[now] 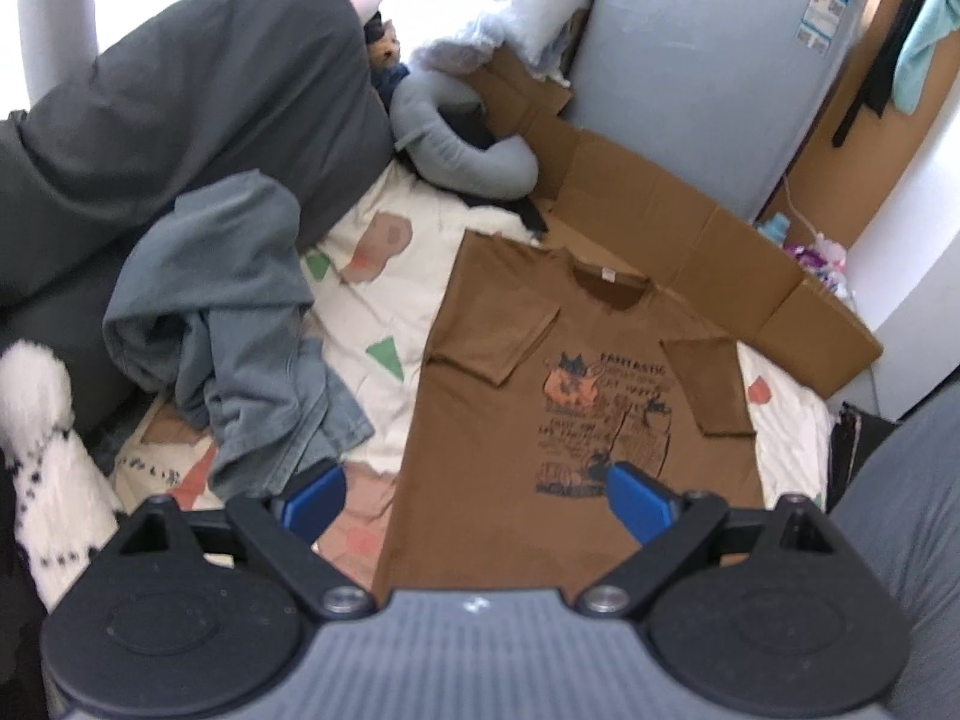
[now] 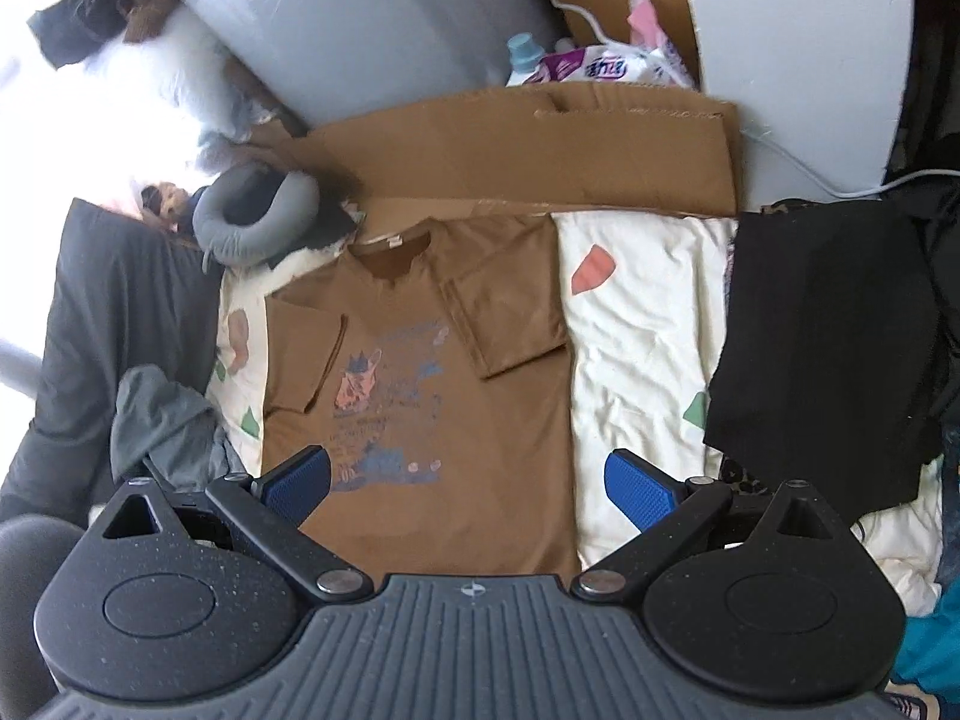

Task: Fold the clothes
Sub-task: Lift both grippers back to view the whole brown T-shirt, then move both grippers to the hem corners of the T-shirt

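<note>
Brown printed cotton t-shirt (image 1: pixel 576 408) lay flat, face up, on the cream patterned bed sheet (image 1: pixel 366 324), both sleeves already turned in over the chest. Long axis ran straight ahead of both grippers: hem nearest, collar at far end. Left gripper (image 1: pixel 474 501) had jaws wide apart, empty, hovering over the hem's left part. Right gripper (image 2: pixel 468 483), jaws also wide apart, empty, sat over hem's right edge. Both abt equally near. Next, prob: each grabs a hem corner, folds fwd to collar. Crumpled grey-blue garment pile (image 1: pixel 228 324) sat left of left jaws, untouched.
</note>
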The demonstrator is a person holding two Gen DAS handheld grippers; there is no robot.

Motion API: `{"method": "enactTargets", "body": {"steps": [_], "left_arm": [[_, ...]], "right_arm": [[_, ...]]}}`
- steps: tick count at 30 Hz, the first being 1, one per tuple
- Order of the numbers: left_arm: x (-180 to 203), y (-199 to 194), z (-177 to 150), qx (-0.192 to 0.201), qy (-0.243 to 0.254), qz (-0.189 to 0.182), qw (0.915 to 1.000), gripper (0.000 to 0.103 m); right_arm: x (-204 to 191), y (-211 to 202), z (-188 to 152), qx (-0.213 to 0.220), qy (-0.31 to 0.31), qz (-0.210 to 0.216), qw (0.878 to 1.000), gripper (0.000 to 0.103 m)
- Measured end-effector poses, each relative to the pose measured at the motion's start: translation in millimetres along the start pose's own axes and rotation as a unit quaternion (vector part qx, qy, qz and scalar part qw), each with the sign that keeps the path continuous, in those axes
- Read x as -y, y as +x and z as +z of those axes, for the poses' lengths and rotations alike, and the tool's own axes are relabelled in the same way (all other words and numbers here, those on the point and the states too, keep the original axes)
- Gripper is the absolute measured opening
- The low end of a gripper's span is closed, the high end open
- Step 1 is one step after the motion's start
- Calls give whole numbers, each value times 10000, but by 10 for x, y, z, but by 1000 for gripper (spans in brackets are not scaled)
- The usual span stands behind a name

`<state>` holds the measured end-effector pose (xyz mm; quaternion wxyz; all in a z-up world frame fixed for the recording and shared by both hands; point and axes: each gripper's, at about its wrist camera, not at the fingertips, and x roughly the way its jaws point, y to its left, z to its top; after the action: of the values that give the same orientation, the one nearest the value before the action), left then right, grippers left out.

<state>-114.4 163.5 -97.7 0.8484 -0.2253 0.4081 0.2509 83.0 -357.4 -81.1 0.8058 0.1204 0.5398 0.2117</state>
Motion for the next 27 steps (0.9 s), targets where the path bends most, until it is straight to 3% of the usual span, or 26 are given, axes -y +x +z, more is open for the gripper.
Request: {"method": "enactTargets", "body": {"steps": [4, 10, 19, 27], "left_arm": [[-31, 90, -161, 28, -26, 18, 10000, 95], [-100, 220, -333, 117, -227, 5, 9997, 95], [-245, 700, -651, -319, -378, 149, 9987, 94], [-336, 1067, -968, -665, -389, 185, 9969, 91]], "right_arm": [[-23, 225, -96, -180, -221, -93, 9996, 101], [42, 531, -164, -93, -108, -264, 9996, 101], [41, 1070, -250, -384, -155, -300, 9987, 101], [195, 1625, -550, -750, -230, -262, 9966, 101]]}}
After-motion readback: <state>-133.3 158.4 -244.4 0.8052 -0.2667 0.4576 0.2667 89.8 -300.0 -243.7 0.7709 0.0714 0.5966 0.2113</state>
